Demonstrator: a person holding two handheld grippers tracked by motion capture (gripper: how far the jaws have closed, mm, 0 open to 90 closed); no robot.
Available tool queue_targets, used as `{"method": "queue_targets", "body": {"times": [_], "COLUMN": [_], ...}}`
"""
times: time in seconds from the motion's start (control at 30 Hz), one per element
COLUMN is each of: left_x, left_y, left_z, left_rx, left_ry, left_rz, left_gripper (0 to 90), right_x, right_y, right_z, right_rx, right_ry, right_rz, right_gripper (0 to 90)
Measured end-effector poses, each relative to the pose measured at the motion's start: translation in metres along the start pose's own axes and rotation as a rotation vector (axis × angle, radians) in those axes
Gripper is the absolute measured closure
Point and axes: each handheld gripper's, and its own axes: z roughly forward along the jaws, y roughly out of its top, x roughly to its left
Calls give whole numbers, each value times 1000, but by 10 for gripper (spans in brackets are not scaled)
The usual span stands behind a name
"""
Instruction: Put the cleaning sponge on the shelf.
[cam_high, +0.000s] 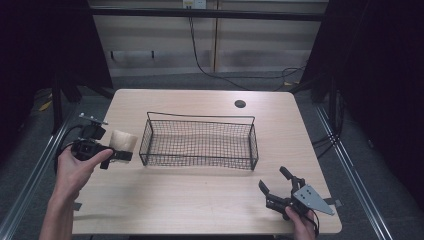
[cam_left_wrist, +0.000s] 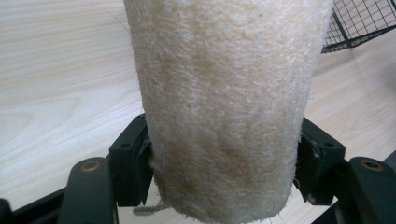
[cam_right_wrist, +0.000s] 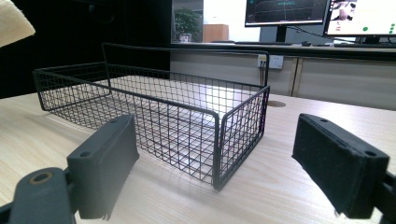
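A cream, fuzzy felt roll (cam_high: 123, 141) is clamped in my left gripper (cam_high: 120, 153), just left of the black wire basket (cam_high: 200, 142) and lifted off the table. In the left gripper view the felt roll (cam_left_wrist: 224, 102) rises between both black pads (cam_left_wrist: 133, 163), which press into its sides. My right gripper (cam_high: 275, 187) rests near the table's front right corner, open, nothing between its fingers. In the right gripper view its pads (cam_right_wrist: 105, 161) frame the basket (cam_right_wrist: 154, 116), and a corner of the felt roll (cam_right_wrist: 14, 23) shows at the top left.
The light wooden table (cam_high: 200, 200) has a round cable hole (cam_high: 240, 104) behind the basket. Cables run on the floor beyond the far edge. Monitors (cam_right_wrist: 285, 11) stand on a desk far behind the basket in the right gripper view.
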Motion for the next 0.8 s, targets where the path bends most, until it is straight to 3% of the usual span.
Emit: {"method": "queue_targets", "body": {"times": [0.23,0.37,0.47,0.5,0.57,0.8], "left_x": [-6,-13,-17,-20,-21,-28], "left_y": [10,18,23,25,28,38], "left_z": [7,11,13,14,13,16], "left_rx": [13,3,22,13,34,57], "left_ry": [-16,-28,-22,-24,-12,-12], "left_rz": [1,-21,-3,-21,1,1], "left_gripper": [326,326,326,326,326,326], "right_x": [0,0,0,0,0,0], "right_y": [0,0,0,0,0,0], "right_z": [0,0,0,0,0,0], "right_rx": [-1,-3,-3,-3,-4,-5], "right_ry": [0,0,-1,-1,-1,0], "right_rz": [1,3,3,3,4,3], "right_gripper": [133,134,133,134,133,134]}}
